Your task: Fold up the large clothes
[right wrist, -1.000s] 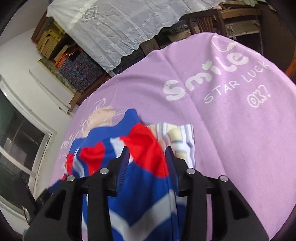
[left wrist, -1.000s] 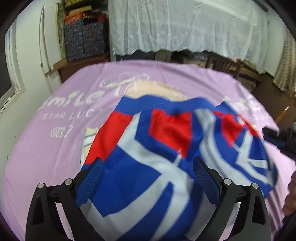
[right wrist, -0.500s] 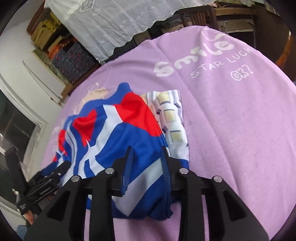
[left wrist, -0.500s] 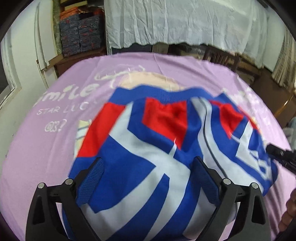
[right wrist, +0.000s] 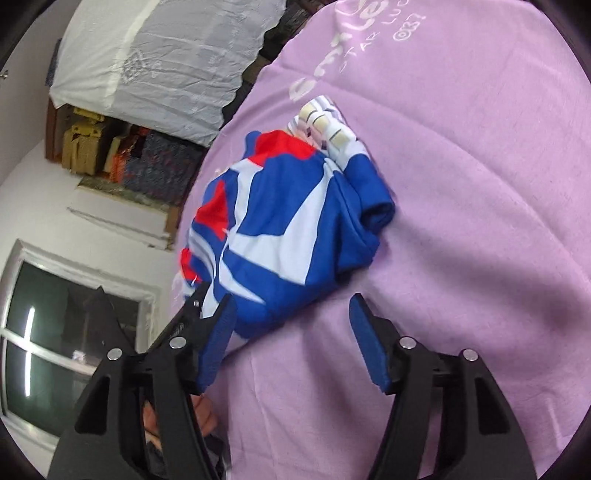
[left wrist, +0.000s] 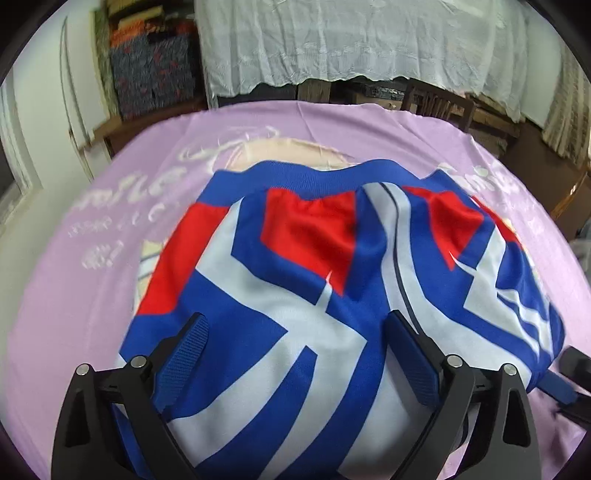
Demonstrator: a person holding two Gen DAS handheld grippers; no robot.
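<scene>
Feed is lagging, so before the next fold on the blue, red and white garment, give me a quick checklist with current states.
1. Right gripper clear of garment: ok, jaws opening, nothing between them.
2. Left gripper open: ok, cloth lies between its fingers, grip not visible.
3. Garment lying on purple sheet: ok.
4. Fold neat: not ok, near edge bunched.
5. Striped cloth free of garment: not ok, partly underneath.
6. Sleeves tucked: cannot tell.

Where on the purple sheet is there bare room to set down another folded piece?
Bare purple sheet lies right of the blue, red and white garment, below the white lettering. It is crowded at the garment's far end, where a striped cloth touches it.
</scene>
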